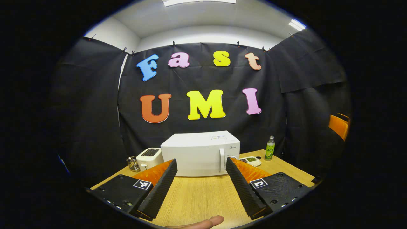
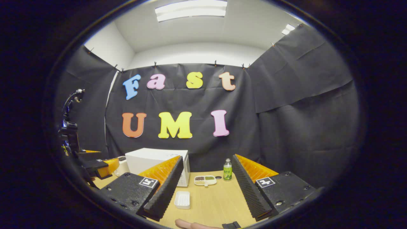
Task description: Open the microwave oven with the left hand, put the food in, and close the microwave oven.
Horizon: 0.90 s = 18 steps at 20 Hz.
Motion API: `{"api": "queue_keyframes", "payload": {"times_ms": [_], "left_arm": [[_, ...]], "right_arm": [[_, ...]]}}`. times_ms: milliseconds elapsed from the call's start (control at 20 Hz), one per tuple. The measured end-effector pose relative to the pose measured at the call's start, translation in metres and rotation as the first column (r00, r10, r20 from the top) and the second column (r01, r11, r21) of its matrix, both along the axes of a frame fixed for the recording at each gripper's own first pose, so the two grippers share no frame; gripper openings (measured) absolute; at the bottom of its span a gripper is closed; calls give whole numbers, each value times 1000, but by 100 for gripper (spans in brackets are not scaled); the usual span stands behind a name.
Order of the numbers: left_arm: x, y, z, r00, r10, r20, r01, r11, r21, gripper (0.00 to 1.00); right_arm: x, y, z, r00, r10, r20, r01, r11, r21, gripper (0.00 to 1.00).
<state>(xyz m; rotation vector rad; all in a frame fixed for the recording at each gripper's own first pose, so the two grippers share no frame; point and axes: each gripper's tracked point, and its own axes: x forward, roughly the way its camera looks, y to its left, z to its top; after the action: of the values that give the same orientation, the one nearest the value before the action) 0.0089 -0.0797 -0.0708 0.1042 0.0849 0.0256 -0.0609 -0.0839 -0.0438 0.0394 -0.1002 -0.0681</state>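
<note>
One table point(image 1: 197, 197) filled the lower middle of both views, and on it stood one microwave point(image 1: 200, 153), one toaster point(image 1: 149, 157), one bottle point(image 1: 270, 148), one divided dish point(image 1: 251, 161), one white tray point(image 2: 182, 199) and one small rack point(image 1: 133, 163). In the left gripper view the microwave sat at centre, door shut, its upright handle point(image 1: 222, 160) toward the right of its front; the toaster stood just left of it, the rack left of that, the divided dish just right of the microwave and the bottle farther right. The dish held food in compartments, a green portion visible there and dark and green portions in the right gripper view; what lay in the white tray could not be told. The left gripper point(image 1: 201, 165) had its fingers wide apart and holding nothing, the microwave appearing between them and beyond their tips, well apart from them, with the handle close to the right finger in the frame. The right gripper point(image 2: 207, 160) likewise stood spread and empty; the microwave lay at lower left behind its left finger, the dish and bottle between the fingers farther off, the tray lower, just beside the left finger. A fingertip point(image 1: 206, 222) showed at the bottom edge.
</note>
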Motion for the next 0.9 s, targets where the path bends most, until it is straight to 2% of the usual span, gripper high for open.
{"api": "queue_keyframes", "payload": {"times_ms": [100,200,350,500,550,600,900], "left_arm": [[-12,11,22,999,24,33,-24,1000,0,96],[-27,9,41,997,18,76,-17,1000,-5,96],[-46,3,58,992,-1,123,1,1000,2,96],[-64,7,72,987,8,160,-10,1000,14,96],[-69,5,75,986,6,167,-8,1000,12,96],[-73,5,78,985,5,172,-7,1000,9,96],[-81,11,88,979,24,201,-24,1000,-1,96]], "right_arm": [[-3,4,11,1000,1,23,-1,1000,-4,97],[-4,3,16,1000,-6,27,6,1000,5,97],[-2,17,22,999,34,24,-35,998,43,97],[-2,21,20,999,45,8,-45,999,20,97],[-3,20,24,999,42,10,-42,999,16,90],[-3,19,26,999,37,12,-38,999,11,97],[-4,19,25,1000,29,7,-29,1000,0,97]]}}
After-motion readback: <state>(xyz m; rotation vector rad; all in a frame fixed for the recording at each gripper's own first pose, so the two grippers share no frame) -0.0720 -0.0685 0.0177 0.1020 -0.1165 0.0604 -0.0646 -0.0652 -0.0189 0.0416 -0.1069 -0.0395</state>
